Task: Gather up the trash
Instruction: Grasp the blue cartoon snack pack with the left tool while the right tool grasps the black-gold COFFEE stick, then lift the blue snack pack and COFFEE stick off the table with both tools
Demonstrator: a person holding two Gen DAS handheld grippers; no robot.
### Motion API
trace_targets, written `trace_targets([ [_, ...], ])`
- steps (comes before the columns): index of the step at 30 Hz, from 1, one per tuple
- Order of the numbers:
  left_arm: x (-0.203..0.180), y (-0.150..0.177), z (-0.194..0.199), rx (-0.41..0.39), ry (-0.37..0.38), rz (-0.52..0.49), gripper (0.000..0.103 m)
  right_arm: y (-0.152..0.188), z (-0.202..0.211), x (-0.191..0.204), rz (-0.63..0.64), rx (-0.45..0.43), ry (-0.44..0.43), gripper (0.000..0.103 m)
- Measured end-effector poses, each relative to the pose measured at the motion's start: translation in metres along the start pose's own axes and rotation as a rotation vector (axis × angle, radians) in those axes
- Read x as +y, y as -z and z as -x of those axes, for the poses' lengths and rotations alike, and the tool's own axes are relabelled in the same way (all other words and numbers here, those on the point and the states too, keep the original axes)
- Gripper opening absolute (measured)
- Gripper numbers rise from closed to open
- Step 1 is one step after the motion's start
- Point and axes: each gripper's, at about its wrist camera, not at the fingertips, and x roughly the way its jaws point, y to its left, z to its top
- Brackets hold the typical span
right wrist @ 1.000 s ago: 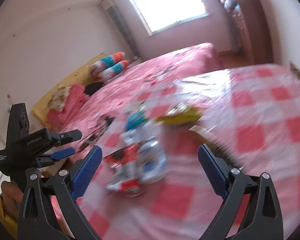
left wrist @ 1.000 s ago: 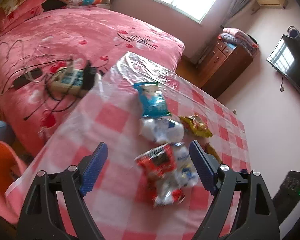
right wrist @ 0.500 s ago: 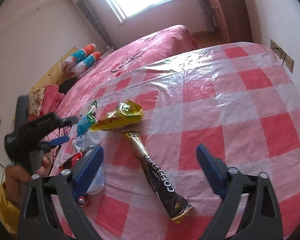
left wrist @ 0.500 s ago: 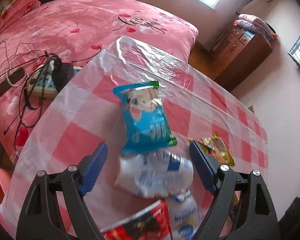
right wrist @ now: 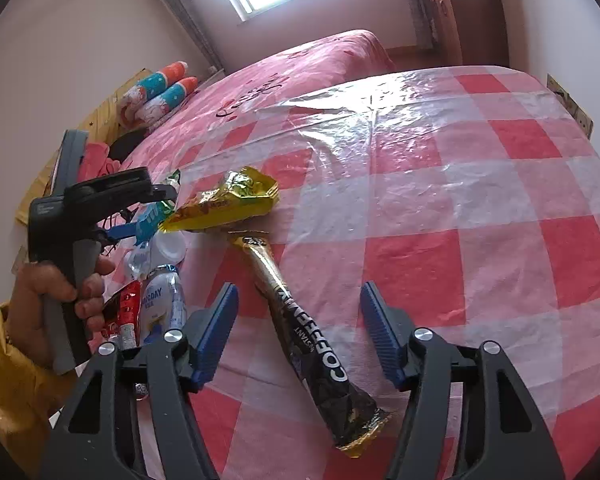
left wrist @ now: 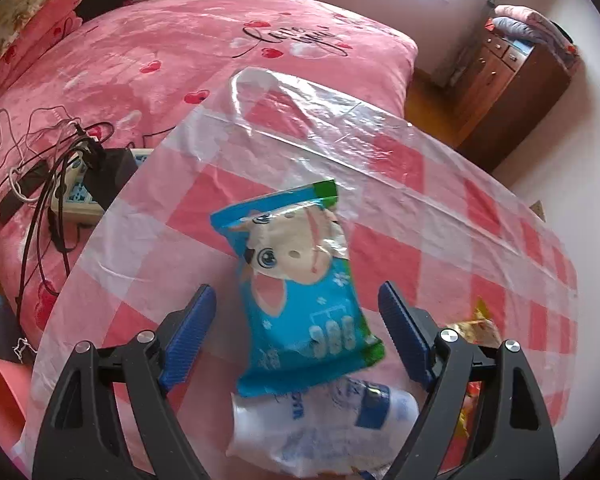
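Left gripper (left wrist: 296,328): I held its blue pads wide apart above the table, one on each side of the blue cow-print wrapper (left wrist: 300,292); neither pad touched it, so the tool was released.
Right gripper (right wrist: 300,330): its jaws were closing as I worked; the instant-coffee sachet (right wrist: 304,336) lay between the pads, with a clear gap on both sides, so nothing was grasped.
Blue cow-print wrapper: it lay flat on the checked tablecloth (left wrist: 420,216), its near end overlapping a crumpled white-and-blue packet (left wrist: 324,424).
Instant-coffee sachet: a long dark-and-gold stick, lying diagonally on the cloth, its far end just beside a crumpled gold snack wrapper (right wrist: 228,204).
Other trash: a red wrapper (right wrist: 120,316) and a white-and-blue packet lay bunched near the table's left edge in the right wrist view, just beside my left hand (right wrist: 56,300).
Left hand: it gripped the left tool's handle; a yellow sleeve (right wrist: 8,384) covered the wrist.
Table covering: a clear plastic sheet (right wrist: 380,128) lay over the red-and-white checks.
Surroundings: a pink bed (left wrist: 220,60) stood beyond the table, with a power strip and tangled cables (left wrist: 60,176) on it.
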Motion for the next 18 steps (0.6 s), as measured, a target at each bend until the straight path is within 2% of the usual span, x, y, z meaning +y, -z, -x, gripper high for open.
trace_targets([
  [6, -0.005, 0.008, 0.002, -0.033, -0.013, -0.031, 0.056, 0.006, -0.004, 0.016, 0.1, 0.001, 0.101, 0.05],
  [8, -0.007, 0.012, 0.003, -0.05, -0.035, -0.038, 0.05, 0.007, -0.006, 0.019, 0.118, 0.008, 0.11, 0.041],
  [10, -0.008, 0.016, 0.005, -0.064, -0.034, -0.039, 0.048, 0.008, -0.007, 0.02, 0.123, 0.012, 0.114, 0.033],
  [18, 0.002, 0.031, 0.018, -0.076, 0.026, -0.007, 0.044, 0.01, -0.008, 0.025, 0.154, 0.022, 0.109, 0.018],
])
